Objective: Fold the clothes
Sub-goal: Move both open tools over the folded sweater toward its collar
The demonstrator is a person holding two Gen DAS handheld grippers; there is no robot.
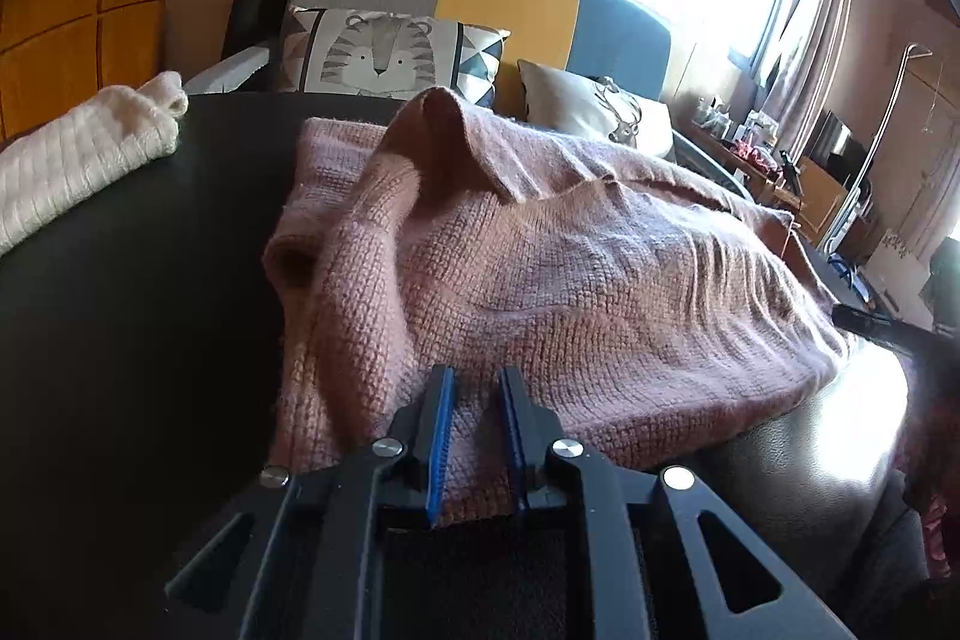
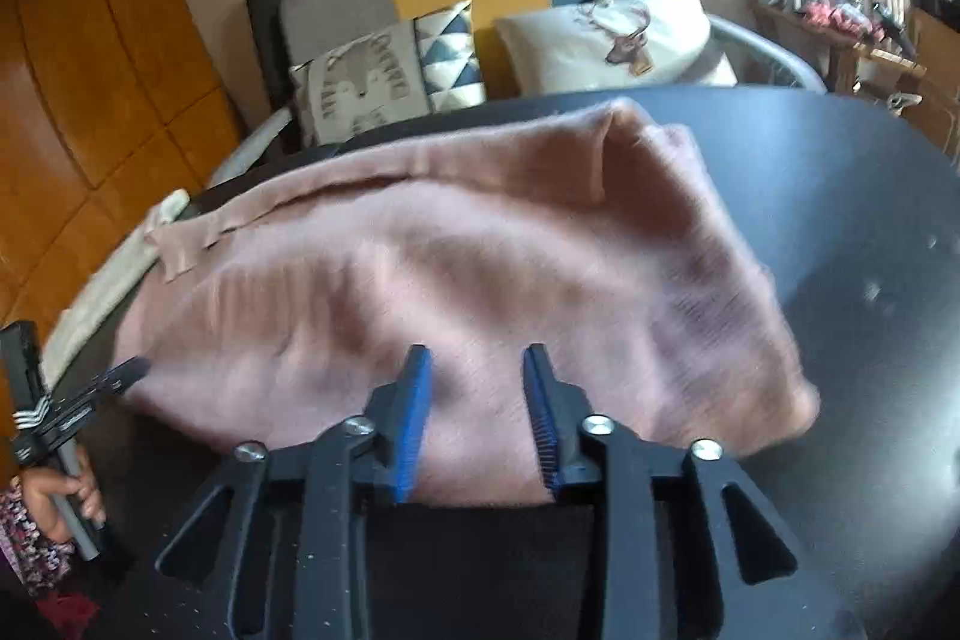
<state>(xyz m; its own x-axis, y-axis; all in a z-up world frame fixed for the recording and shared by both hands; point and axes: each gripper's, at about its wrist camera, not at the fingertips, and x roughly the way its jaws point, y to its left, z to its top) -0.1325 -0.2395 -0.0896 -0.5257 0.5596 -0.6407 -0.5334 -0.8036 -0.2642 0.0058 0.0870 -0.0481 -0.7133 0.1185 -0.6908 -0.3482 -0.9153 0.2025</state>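
Note:
A pink knit sweater (image 1: 540, 280) lies partly folded on the black table (image 1: 120, 310), with one sleeve bunched at its left side. My left gripper (image 1: 474, 376) is at the sweater's near edge, and the knit fills the narrow gap between its blue pads. In the right wrist view the sweater (image 2: 450, 280) spreads across the table (image 2: 840, 220). My right gripper (image 2: 477, 355) hovers over its near edge with the pads apart and not pressing the cloth. The left gripper (image 2: 129, 373) shows at the sweater's left edge, held by a hand (image 2: 66, 496).
A folded white knit garment (image 1: 78, 160) lies at the table's left side. Behind the table stands a grey, yellow and blue sofa with a tiger cushion (image 1: 372, 52) and a deer cushion (image 1: 600, 106). A bright window and a cluttered shelf are at the right.

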